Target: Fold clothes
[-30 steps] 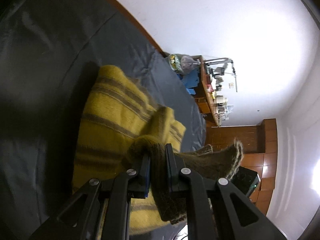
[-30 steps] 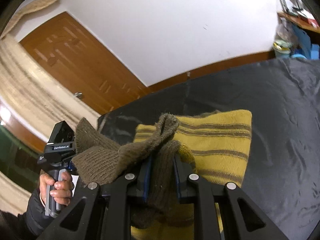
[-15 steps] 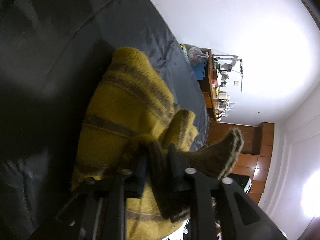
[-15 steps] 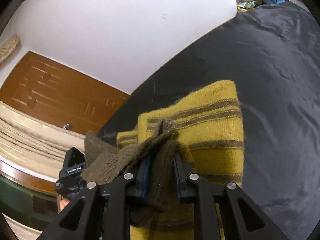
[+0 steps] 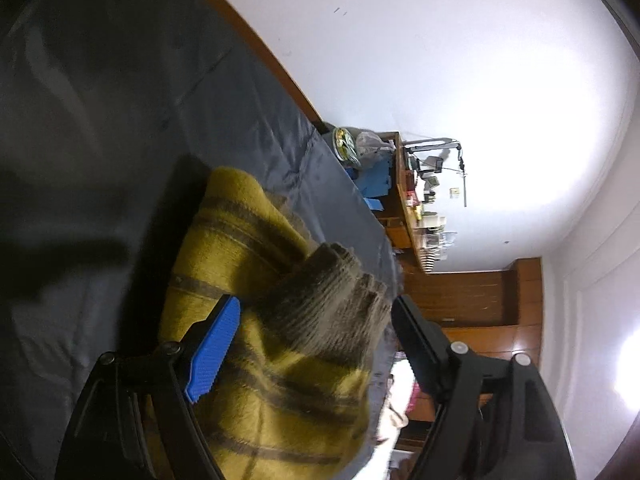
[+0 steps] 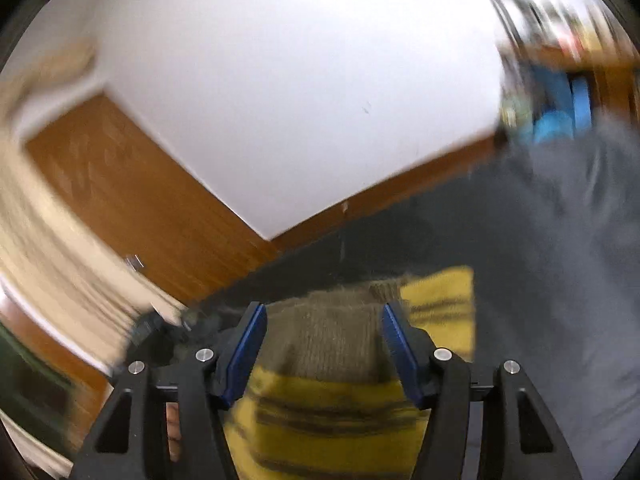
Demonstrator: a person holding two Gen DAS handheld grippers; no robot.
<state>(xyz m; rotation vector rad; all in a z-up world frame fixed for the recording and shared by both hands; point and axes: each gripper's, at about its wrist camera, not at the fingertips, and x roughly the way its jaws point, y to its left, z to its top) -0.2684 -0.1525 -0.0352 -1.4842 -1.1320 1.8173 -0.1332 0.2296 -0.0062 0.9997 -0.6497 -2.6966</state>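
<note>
A yellow knit sweater [image 5: 248, 248] with brown stripes lies folded on the dark grey bed cover [image 5: 120, 128]. Its olive-brown ribbed hem [image 5: 320, 304] rests on top of the fold. My left gripper [image 5: 316, 304] has its jaws opening wide; the hem lies between them, free of the blue pads [image 5: 216, 344]. In the blurred right wrist view the same sweater [image 6: 332, 412] and brown hem [image 6: 332, 336] sit between the opening jaws of my right gripper [image 6: 324, 312], and its pads [image 6: 248, 344] stand clear of the fabric.
A white wall and a wooden baseboard [image 5: 272, 64] run along the far side of the bed. A cluttered wooden shelf [image 5: 412, 208] with blue items [image 5: 376, 180] stands past the bed's end. A wooden door [image 6: 120, 192] and beige curtain [image 6: 48, 248] are at the left.
Both grippers were shut on the brown hem, holding it raised; now both have opened and the hem lies on the yellow fold. The right wrist view swings upward, blurred.
</note>
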